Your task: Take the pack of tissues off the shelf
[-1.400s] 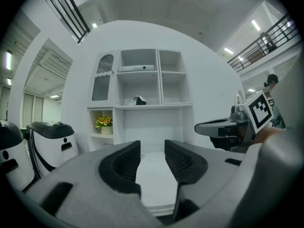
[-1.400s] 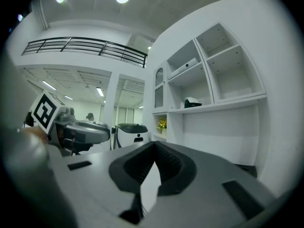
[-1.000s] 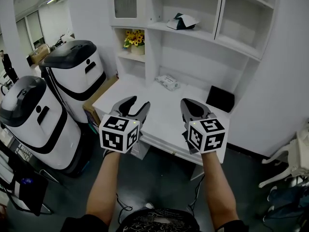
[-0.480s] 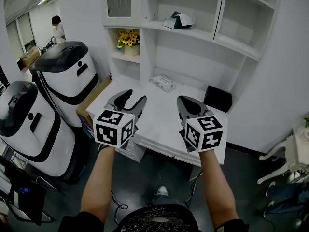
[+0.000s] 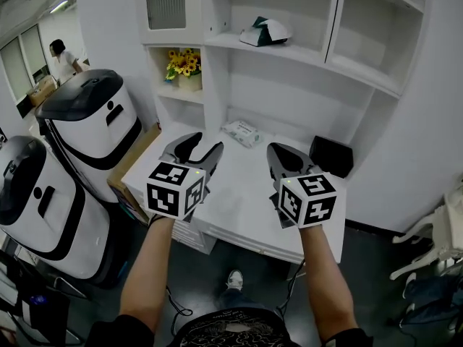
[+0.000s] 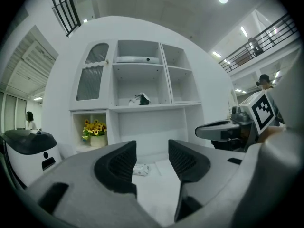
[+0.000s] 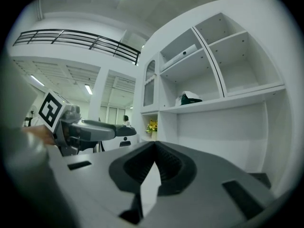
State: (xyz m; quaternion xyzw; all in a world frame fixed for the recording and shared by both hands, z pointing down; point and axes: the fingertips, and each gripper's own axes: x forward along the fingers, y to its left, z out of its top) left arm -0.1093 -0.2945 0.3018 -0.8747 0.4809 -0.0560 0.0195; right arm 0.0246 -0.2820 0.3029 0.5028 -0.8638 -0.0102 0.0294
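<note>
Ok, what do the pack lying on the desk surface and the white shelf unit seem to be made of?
The pack: likely soft plastic film, slightly glossy; it sags at the edges and shows faint print.
The shelf unit: probably painted or laminated board, smooth matte white; flat, straight panels with rows of small peg holes in the side walls.

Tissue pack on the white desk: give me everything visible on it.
The tissue pack is a small, soft, whitish rectangular packet with faint print, apparently plastic-wrapped. It lies flat and slightly skewed at the back of the white desk, near the rear wall. Only the desk touches it; nothing grips it.
</note>
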